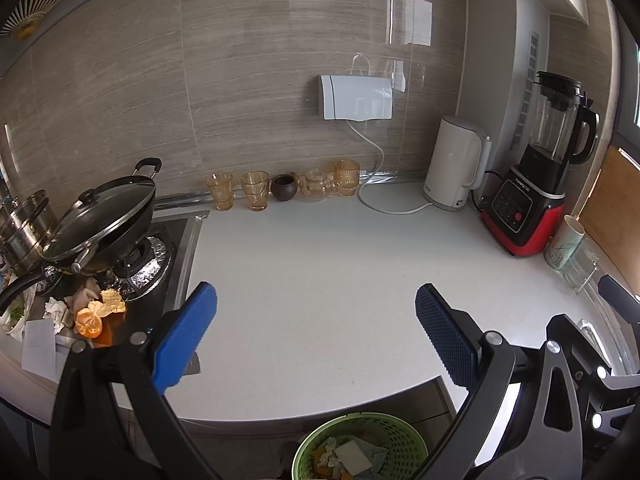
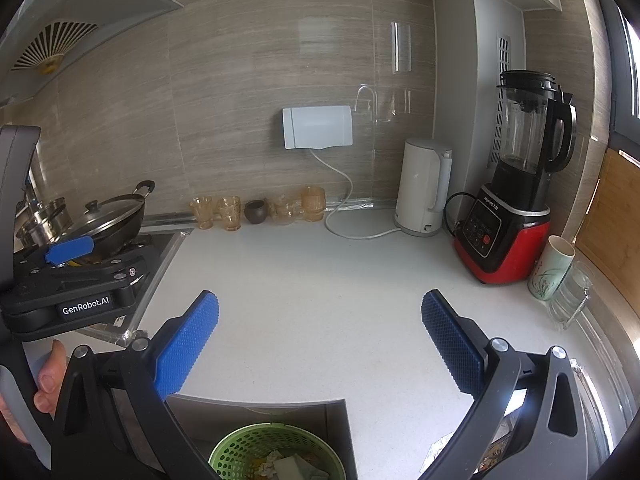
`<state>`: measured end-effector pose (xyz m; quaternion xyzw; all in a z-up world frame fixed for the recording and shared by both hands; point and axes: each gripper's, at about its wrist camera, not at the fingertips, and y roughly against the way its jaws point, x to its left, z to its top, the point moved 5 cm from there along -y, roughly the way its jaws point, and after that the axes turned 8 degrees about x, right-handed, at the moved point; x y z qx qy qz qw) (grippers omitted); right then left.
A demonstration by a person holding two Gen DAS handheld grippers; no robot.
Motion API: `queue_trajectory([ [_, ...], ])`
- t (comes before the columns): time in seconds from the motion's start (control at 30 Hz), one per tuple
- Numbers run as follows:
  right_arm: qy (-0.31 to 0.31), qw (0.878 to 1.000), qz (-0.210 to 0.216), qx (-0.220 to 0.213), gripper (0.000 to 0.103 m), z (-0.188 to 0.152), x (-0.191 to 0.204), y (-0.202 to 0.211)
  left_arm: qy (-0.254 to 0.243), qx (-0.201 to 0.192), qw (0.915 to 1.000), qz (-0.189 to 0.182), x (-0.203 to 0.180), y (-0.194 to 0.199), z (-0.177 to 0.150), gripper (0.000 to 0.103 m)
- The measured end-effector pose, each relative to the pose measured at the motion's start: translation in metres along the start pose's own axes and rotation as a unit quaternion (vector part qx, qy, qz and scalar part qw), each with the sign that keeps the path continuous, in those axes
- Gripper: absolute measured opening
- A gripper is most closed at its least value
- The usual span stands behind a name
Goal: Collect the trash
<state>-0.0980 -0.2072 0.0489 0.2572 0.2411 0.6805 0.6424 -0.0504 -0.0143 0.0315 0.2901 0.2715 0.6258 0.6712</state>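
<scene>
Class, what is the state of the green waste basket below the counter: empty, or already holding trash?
Holding trash. The green basket shows scraps inside: a pale flat piece and yellowish bits lie in it in both wrist views. How deep the pile goes cannot be told.

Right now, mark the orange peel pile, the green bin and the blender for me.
orange peel pile point(image 1: 94, 316), left wrist view, on the peeled orange.
green bin point(image 1: 394, 426), left wrist view, on the rim.
blender point(image 2: 506, 246), right wrist view, on the red base.
</scene>
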Motion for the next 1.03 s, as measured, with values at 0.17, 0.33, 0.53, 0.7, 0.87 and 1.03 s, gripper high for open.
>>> queue_trajectory([
  [0.17,0.0,1.0,-0.001,0.0,0.101,-0.0004,-0.0006,-0.0006,-0.001,0.001,1.0,0.0,-0.0009,-0.0008,-0.0004,0.095],
  [0.33,-0.001,1.0,0.0,0.003,0.101,-0.0024,-0.0008,-0.0022,0.002,0.004,1.0,0.004,-0.0023,-0.0025,-0.0004,0.095],
  [0.53,0.0,1.0,0.001,0.007,0.101,-0.0034,0.001,-0.0047,0.003,0.003,1.0,0.006,-0.0042,-0.0029,-0.0005,0.095],
  [0.7,-0.001,1.0,0.001,0.006,0.101,-0.0034,0.0013,-0.005,0.003,0.002,1.0,0.006,-0.0039,-0.0034,0.0001,0.095],
  [0.87,-0.001,1.0,0.001,0.006,0.101,-0.0036,0.0009,-0.0047,0.004,0.003,1.0,0.003,-0.0036,-0.0036,0.0007,0.095],
  [1.03,-0.002,1.0,0.001,0.008,0.101,-0.004,0.0008,-0.0055,0.002,0.005,1.0,0.001,-0.0037,-0.0043,0.0006,0.095],
])
